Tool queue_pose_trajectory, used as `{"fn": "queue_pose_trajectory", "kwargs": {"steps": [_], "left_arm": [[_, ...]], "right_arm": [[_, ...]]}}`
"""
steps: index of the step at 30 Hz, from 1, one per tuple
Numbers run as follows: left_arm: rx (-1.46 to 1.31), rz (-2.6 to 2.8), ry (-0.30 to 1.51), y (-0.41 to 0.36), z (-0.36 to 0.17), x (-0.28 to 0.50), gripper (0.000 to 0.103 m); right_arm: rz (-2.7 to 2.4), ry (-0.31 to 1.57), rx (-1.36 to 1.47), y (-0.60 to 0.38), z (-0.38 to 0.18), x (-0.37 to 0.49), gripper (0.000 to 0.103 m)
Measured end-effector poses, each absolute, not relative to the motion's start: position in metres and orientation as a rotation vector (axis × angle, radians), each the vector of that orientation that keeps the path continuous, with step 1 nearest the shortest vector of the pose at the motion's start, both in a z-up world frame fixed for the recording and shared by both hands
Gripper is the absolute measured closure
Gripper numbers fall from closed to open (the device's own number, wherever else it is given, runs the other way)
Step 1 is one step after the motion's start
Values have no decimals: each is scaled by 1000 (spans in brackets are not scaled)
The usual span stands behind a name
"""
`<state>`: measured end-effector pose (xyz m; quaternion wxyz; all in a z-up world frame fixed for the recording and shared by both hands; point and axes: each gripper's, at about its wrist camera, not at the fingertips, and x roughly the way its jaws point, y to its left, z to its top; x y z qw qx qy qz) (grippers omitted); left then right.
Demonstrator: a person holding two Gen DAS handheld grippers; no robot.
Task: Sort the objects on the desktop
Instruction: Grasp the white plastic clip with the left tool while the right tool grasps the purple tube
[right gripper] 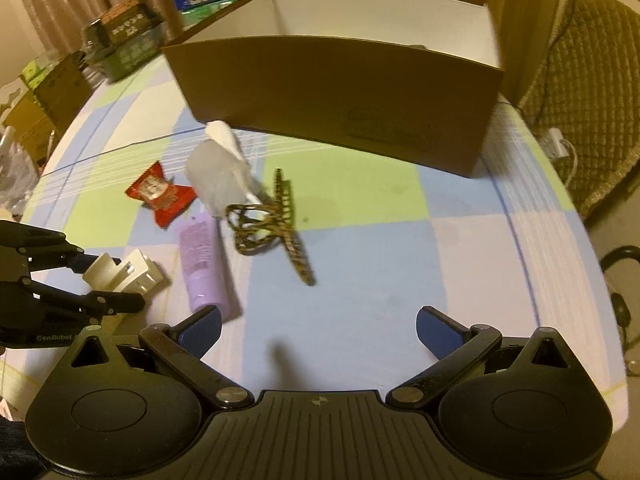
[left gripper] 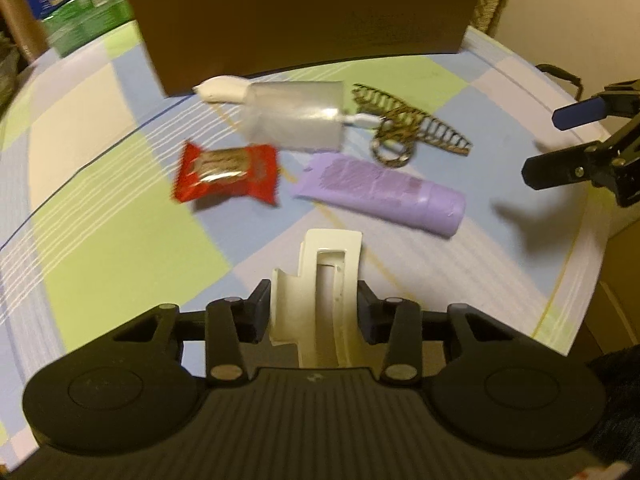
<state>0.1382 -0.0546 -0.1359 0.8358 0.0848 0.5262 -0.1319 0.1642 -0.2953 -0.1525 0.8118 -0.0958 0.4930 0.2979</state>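
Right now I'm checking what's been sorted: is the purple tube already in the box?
No: the purple tube lies on the table, in front of the box.

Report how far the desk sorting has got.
Done: nothing shows as sorted; the cardboard box shows only bare walls, its floor hidden. In hand: the left gripper is shut on the white clip. Left: red snack packet, purple tube, leopard hair claw, clear pouch. The right gripper is open.
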Motion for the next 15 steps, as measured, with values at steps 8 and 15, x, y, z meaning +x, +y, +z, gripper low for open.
{"fn": "queue_pose_trajectory", "kwargs": {"steps": [8, 15], "left_arm": [[137, -137, 1133, -8, -132, 123, 67], [100, -50, 1122, 22, -124, 114, 67]], "right_arm": [[754, 1012, -266, -256, -160, 147, 3], [854, 980, -296, -220, -175, 142, 33]]}}
